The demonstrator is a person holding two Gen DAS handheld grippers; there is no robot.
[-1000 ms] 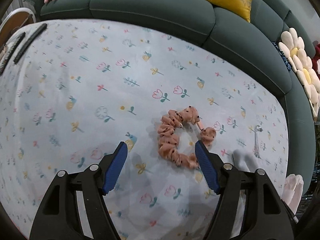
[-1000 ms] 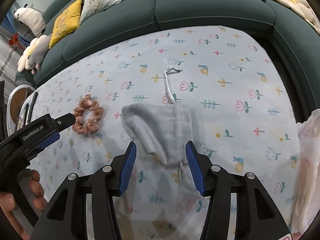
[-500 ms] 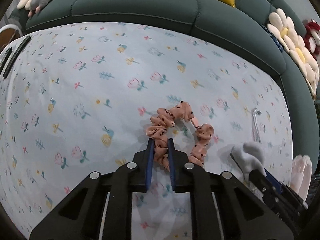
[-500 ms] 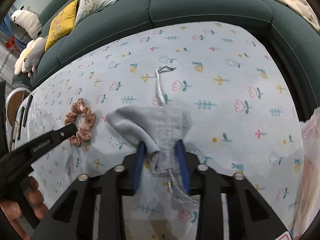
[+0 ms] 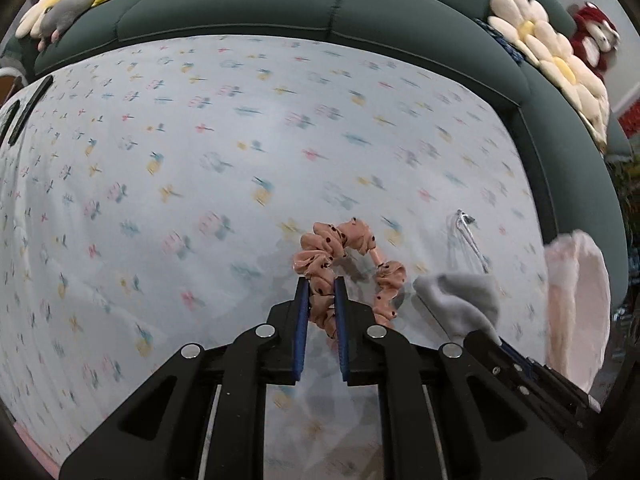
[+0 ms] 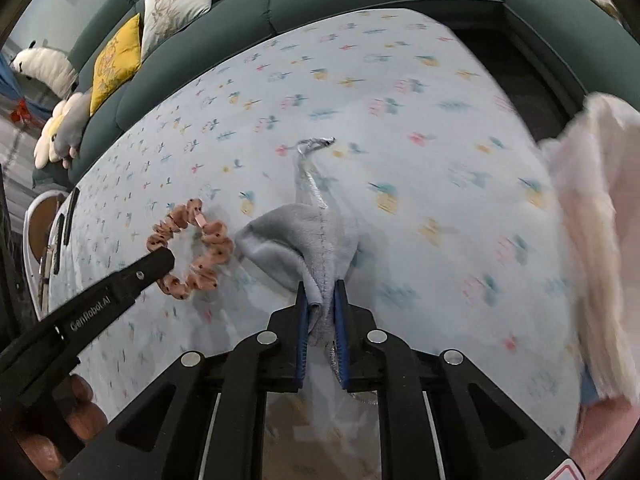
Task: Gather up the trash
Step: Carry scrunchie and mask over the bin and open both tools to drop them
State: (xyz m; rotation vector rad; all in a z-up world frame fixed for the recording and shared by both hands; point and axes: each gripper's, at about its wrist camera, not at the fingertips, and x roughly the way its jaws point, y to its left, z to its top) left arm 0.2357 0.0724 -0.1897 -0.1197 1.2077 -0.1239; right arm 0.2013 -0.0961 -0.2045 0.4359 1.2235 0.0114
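A pink scrunchie with black dots (image 5: 348, 240) sits at the right of the flowered cloth (image 5: 200, 200). My left gripper (image 5: 320, 284) is shut on its near side. In the right wrist view that gripper (image 6: 160, 260) reaches in from the left onto the scrunchie (image 6: 212, 240). Right beside the scrunchie lies a grey drawstring pouch (image 6: 288, 236) with a silver cord (image 6: 314, 184). My right gripper (image 6: 320, 286) pinches the pouch's bunched near end, its jaws still closing on the fabric. In the left wrist view the pouch (image 5: 460, 300) shows at the lower right.
A pale pink bag (image 6: 592, 220) stands at the right edge of the cloth. A dark green sofa (image 5: 320, 4) with yellow and flower cushions curves around the far side. Two dark remotes (image 5: 30, 108) lie at the far left. A person's fingers (image 6: 84, 412) hold the left tool.
Both grippers were open over their objects; each has shut, the left on the scrunchie, the right on the pouch. Both have then slid right toward the pink bag, dragging them along.
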